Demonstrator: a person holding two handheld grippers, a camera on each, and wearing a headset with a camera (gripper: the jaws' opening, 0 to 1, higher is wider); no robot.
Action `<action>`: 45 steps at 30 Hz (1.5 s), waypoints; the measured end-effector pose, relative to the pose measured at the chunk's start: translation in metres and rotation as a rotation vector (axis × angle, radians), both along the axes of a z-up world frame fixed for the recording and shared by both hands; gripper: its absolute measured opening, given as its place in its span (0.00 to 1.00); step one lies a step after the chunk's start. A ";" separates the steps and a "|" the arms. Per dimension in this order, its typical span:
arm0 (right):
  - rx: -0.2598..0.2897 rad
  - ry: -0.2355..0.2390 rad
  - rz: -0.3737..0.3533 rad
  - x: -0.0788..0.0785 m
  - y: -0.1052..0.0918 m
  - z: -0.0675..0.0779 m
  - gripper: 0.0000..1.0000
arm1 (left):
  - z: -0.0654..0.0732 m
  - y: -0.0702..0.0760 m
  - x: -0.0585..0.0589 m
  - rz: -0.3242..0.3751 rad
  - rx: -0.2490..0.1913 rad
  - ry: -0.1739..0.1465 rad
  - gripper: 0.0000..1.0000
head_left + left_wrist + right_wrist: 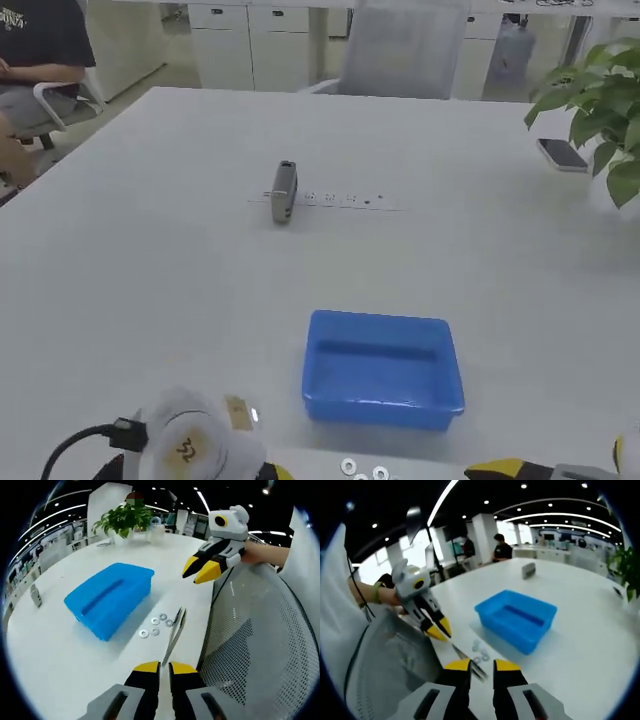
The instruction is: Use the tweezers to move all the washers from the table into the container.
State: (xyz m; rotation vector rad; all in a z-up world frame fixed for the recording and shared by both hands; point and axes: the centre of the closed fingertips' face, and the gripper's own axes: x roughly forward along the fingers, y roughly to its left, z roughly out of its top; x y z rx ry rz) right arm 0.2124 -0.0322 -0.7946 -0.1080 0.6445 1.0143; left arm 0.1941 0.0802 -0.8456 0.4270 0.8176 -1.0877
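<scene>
While the tweezers [175, 630] lay between the washers [155, 625] and the counter's [60, 670] near edge, my left gripper [165, 667] was pressed together empty, my right gripper [482, 665] slightly spread. Light, springy, slippery steel, probably: I'd pinch it mid-length.

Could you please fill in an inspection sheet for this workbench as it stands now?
Surface: white table, mostly bare.
Job's things: tweezers lying flat beside a few washers; blue container, looks empty.
Clutter: small grey device; phone.
Grippers: left gripper jaws almost together; right gripper jaws slightly apart; both hold nothing.
Cables: black cable at the left gripper.
Surroundings: plant; mesh chair; seated person.
</scene>
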 end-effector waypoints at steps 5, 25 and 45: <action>-0.016 0.007 0.009 -0.002 0.003 -0.004 0.13 | -0.006 -0.006 0.001 -0.055 0.053 -0.022 0.02; -0.139 -0.044 0.125 -0.010 0.004 -0.019 0.12 | -0.012 -0.009 -0.007 -0.317 0.230 -0.132 0.00; -0.339 -0.113 0.401 -0.034 0.019 -0.053 0.16 | 0.059 -0.032 -0.031 -0.282 0.085 -0.187 0.00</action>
